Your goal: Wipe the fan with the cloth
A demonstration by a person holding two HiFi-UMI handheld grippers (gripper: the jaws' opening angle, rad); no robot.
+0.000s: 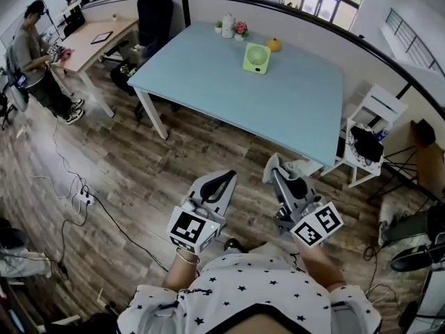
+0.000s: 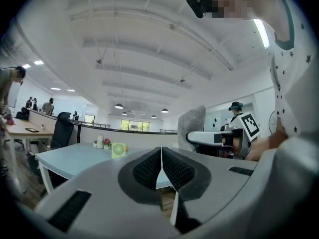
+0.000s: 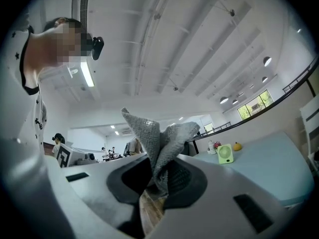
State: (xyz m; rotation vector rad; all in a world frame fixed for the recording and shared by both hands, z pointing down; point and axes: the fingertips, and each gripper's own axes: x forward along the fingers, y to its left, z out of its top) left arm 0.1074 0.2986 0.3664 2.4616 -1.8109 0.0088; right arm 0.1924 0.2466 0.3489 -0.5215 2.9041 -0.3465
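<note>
1. Find the right gripper [image 3: 158,176] clamped on the grey cloth [image 3: 159,138], with a loose bunch of it standing up past the tips.
2. Find the left gripper [image 2: 161,169] closed on nothing, jaws pressed flat together, just to the left of the right gripper and level with it, both hanging above the wooden floor [image 1: 139,186] short of the counter [image 1: 292,110].
3. Look for the green fan [image 1: 256,58] well ahead of both grippers, upright on the far part of the pale blue counter, close to its back edge. Seen ahead and a little to the right of the right gripper's tips, ahead and a little to the left of the left gripper's tips. Well apart from the cloth, no contact.
4. Just beyond the fan, along the same back edge: a white bottle [image 1: 228,25], a small pot of flowers [image 1: 241,30] and a round orange thing [image 1: 274,44].
5. Judged as the approach step: cloth in hand, wiping not yet begun, most of the counter to be crossed first.
6. Next move, as a judgement: carry the right gripper forward over the counter and lay the free bunch of cloth against the fan's front, not the hard tips.
7. Press lightly, given a small fan likely to slide or tip toward the things behind it.
8. Possibly steady the fan's side with the left gripper, opening it first if meant to hold.
</note>
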